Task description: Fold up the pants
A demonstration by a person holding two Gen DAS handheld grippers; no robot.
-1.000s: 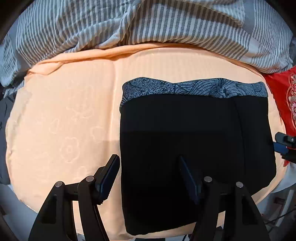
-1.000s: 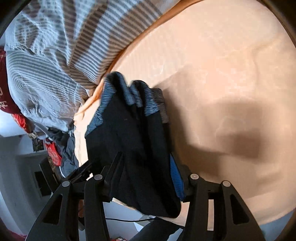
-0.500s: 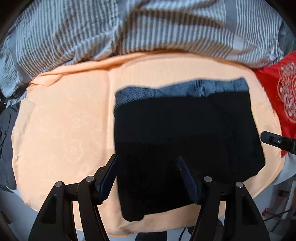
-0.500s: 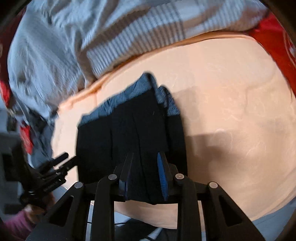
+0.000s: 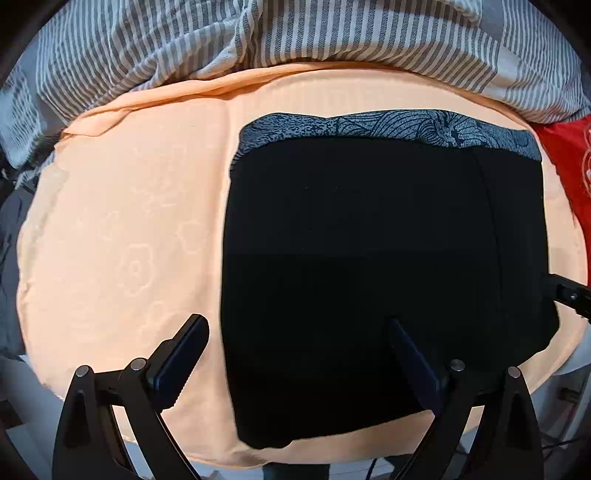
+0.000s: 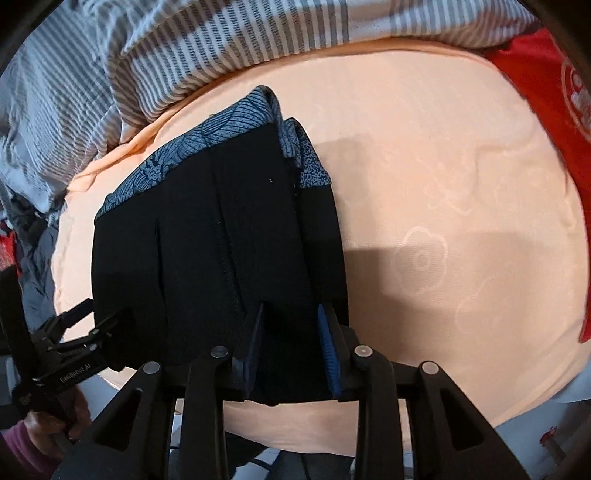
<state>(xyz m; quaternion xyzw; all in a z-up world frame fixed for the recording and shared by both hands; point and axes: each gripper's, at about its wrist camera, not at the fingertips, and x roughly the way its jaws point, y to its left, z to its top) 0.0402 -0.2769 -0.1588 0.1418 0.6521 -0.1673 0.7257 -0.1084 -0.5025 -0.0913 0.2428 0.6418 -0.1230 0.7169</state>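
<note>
Black pants [image 5: 369,258] with a blue patterned waistband [image 5: 388,129] lie folded flat on a peach bed sheet [image 5: 129,221]. My left gripper [image 5: 297,354] points down over their near left edge. Its jaws are opening wide, the cloth edge lies below them and neither pad touches it. In the right wrist view the pants [image 6: 221,240] have their right edge bunched up between the fingers of my right gripper [image 6: 290,332]. The cloth fills that narrow gap while the jaws are opening slightly. The left gripper [image 6: 74,332] shows at the pants' far side, held by a hand [image 6: 44,435].
A grey striped duvet [image 5: 295,33] is heaped along the far side of the bed. A red cushion [image 6: 546,92] lies at the right. Dark clothes [image 5: 7,221] hang off the left. The mattress edge runs just under both grippers.
The left jaws have spread much wider. The right jaws have narrowed onto the pants' right edge, and that gripper has swung round so the pants now lie squarer in its view.
</note>
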